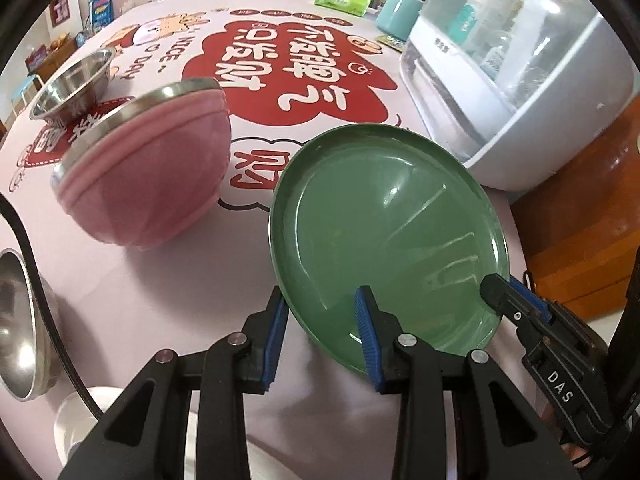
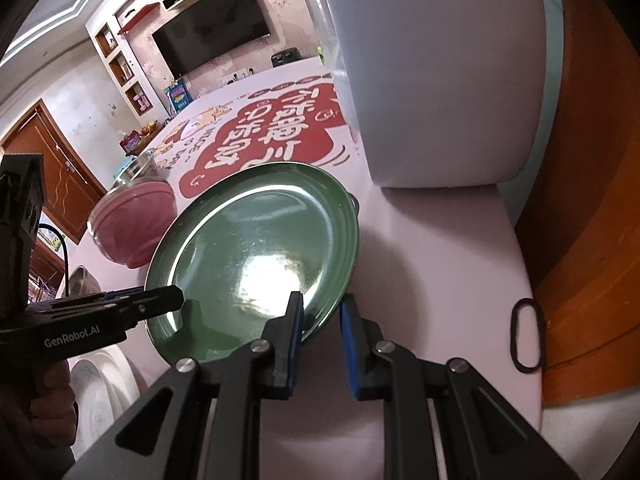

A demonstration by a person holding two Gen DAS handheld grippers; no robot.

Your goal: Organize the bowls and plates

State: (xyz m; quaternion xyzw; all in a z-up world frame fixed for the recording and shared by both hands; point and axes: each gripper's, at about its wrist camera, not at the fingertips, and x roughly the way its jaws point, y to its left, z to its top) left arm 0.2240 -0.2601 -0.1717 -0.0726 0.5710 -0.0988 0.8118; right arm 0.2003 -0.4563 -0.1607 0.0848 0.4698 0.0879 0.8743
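A green plate hangs tilted just above the pink tablecloth, held from two sides. My left gripper is shut on its near rim, one blue pad under the plate and one on its inner face. On the plate's right edge my right gripper is clamped too. The right wrist view shows the same plate with my right gripper shut on its near rim and my left gripper biting its left edge. A pink bowl with a steel lining stands left of the plate.
A steel bowl sits behind the pink one, another steel bowl at the left edge, a white dish near me. A white dish cabinet stands at the right. The table edge drops off right by a black ring.
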